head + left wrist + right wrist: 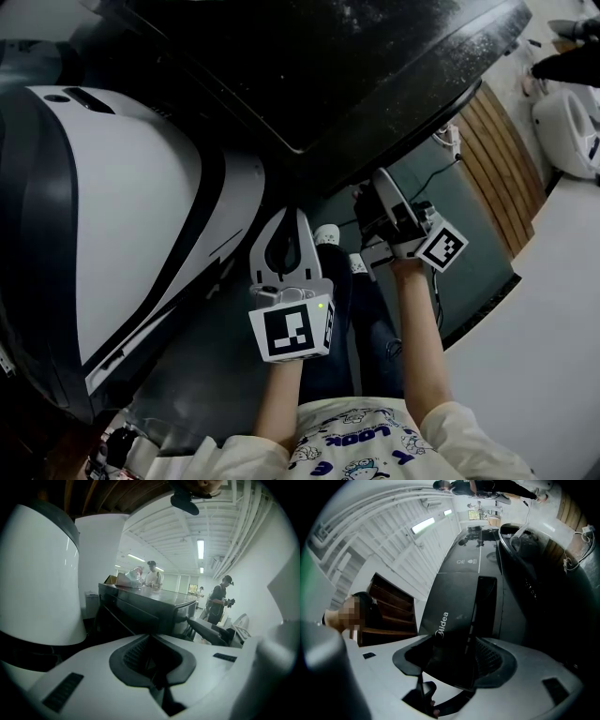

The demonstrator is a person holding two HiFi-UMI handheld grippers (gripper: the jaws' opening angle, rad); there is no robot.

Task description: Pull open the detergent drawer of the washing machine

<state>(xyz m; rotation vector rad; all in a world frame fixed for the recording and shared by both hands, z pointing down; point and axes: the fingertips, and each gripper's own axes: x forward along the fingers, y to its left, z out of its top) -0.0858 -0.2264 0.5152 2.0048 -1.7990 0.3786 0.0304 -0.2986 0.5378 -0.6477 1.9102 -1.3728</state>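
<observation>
The dark washing machine [328, 66] fills the top of the head view. My right gripper [380, 180] reaches up against its front edge. In the right gripper view a glossy dark panel lettered Midea [457, 620], which looks like the drawer front, stands between the jaws of the right gripper [454, 644]. The jaws are spread wide, and the ribbed right pad [494, 658] shows bare beside the panel. My left gripper [289, 217] hangs lower, apart from the machine. Its tips meet and nothing is between them [152, 637].
A large white-and-black curved appliance [122, 206] stands close on the left. A wooden slat wall [506, 159] and a white cable [441, 173] are on the right. The person's shoes [328, 234] are on the grey floor below the grippers. Two people [220, 602] stand beyond a dark counter [145, 602].
</observation>
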